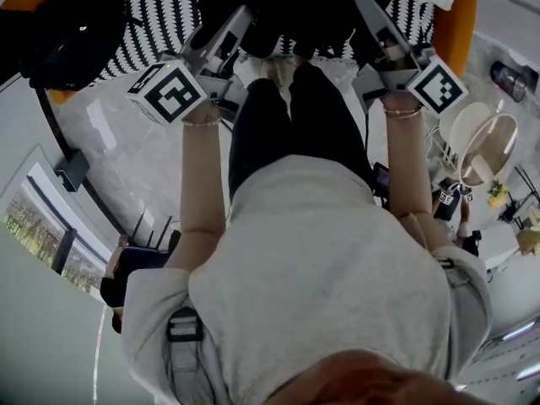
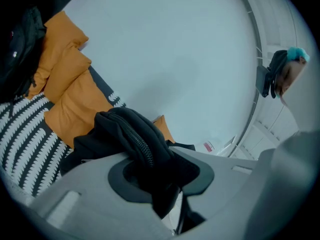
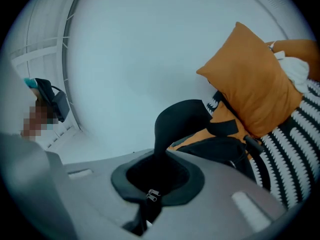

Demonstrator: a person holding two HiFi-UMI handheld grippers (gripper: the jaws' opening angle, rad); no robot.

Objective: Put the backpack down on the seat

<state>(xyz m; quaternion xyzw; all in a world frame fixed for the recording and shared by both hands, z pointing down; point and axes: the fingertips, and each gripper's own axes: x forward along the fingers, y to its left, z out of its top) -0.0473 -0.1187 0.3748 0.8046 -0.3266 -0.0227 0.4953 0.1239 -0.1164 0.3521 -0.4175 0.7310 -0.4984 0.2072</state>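
Now, backpack (image 1: 295, 11) over seat (image 1: 164, 11) edge

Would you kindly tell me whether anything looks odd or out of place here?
Nothing looks spilled or damaged. The only oddity is the uneven grip on the backpack: the left gripper clamps a bunched fold of zippered fabric, while the right gripper holds a strap.

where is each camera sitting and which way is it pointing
Head view: on the person's head, facing steeply down; shoulders, forearms, left hand-held gripper and right hand-held gripper show; the striped seat lies beyond.
Left gripper view: on the left hand-held gripper, looking along its jaws, shut on the backpack; orange cushions at left.
Right gripper view: on the right hand-held gripper, jaws shut on a backpack strap, facing the seat.
Shared: both gripper views show backpack, cushions, seat.
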